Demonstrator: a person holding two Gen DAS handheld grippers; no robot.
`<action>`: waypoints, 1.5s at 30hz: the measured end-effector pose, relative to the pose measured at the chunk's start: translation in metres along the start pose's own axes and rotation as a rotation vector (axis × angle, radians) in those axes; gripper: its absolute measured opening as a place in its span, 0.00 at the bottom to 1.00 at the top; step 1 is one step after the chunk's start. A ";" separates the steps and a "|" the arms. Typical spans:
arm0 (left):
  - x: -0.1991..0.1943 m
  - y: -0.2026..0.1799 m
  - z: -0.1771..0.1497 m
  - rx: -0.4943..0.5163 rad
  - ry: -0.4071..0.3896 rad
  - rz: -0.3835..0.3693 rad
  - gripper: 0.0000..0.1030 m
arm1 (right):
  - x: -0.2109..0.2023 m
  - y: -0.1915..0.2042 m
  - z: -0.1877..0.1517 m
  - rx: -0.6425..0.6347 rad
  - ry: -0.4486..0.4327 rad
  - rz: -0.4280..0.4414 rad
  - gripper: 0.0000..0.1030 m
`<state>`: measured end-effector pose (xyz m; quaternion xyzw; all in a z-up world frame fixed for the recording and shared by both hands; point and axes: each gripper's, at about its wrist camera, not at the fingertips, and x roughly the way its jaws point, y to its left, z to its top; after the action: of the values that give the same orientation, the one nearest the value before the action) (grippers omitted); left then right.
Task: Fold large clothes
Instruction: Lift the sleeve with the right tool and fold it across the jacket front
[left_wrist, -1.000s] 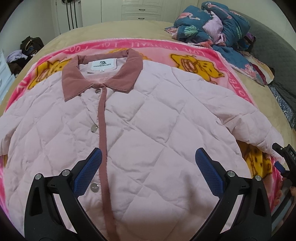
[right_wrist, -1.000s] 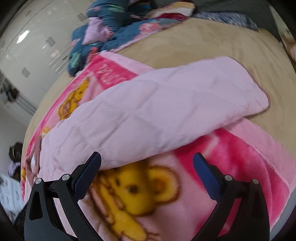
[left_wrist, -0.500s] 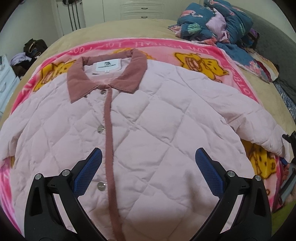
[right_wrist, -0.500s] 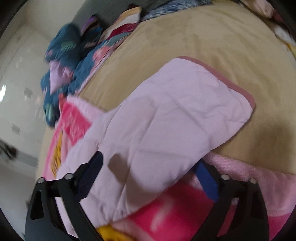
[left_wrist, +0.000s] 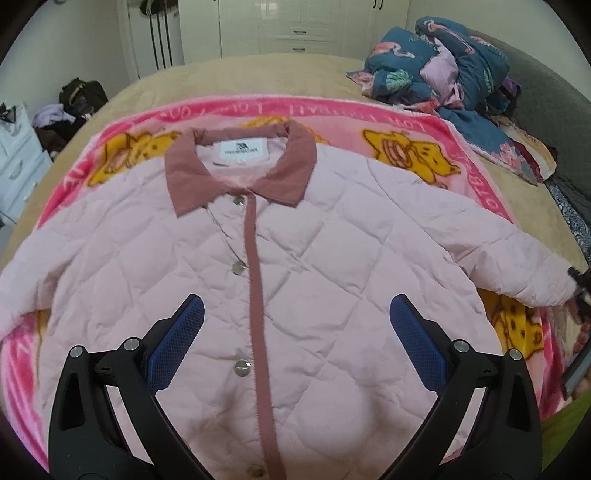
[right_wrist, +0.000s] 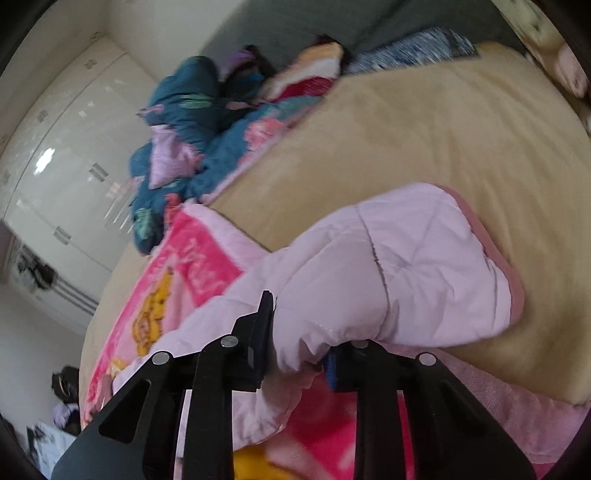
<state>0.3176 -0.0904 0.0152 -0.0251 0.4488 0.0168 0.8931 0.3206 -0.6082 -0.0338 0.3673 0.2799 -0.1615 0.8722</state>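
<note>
Gripper work begins on a pink quilted jacket (left_wrist: 295, 280) spread flat on a bed (left_wrist: 236, 77).
Left gripper (left_wrist: 295, 339) hovers wide open and empty above the jacket's front; at the bed's right edge, the right gripper (right_wrist: 295, 354) is closing on the sleeve (right_wrist: 406, 273) near its cuff, fabric bunched between the jaws. Buttoned, collar up, the jacket shows no fold yet, so every fold appears to remain.

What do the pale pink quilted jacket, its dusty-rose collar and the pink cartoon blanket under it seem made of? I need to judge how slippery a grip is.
Pale pink quilted jacket: smooth woven shell, probably synthetic, padded; diamond stitching puffs between seams, faint sheen.
Dusty-rose collar: matte, finely ribbed, looks like corduroy.
Pink cartoon blanket: plush fleece; fuzzy, soft-edged print.
The right gripper is closing on the sleeve, which bunches softly.
</note>
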 end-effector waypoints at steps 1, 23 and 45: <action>-0.003 0.000 0.001 0.003 -0.006 -0.001 0.92 | -0.006 0.010 0.001 -0.032 -0.011 0.008 0.22; -0.059 0.064 0.020 -0.068 -0.087 -0.039 0.92 | -0.097 0.184 -0.018 -0.466 -0.141 0.175 0.18; -0.073 0.151 0.031 -0.192 -0.094 -0.113 0.92 | -0.116 0.307 -0.104 -0.703 -0.120 0.346 0.18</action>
<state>0.2908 0.0620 0.0874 -0.1349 0.4008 0.0103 0.9061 0.3401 -0.3151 0.1457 0.0781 0.2009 0.0723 0.9738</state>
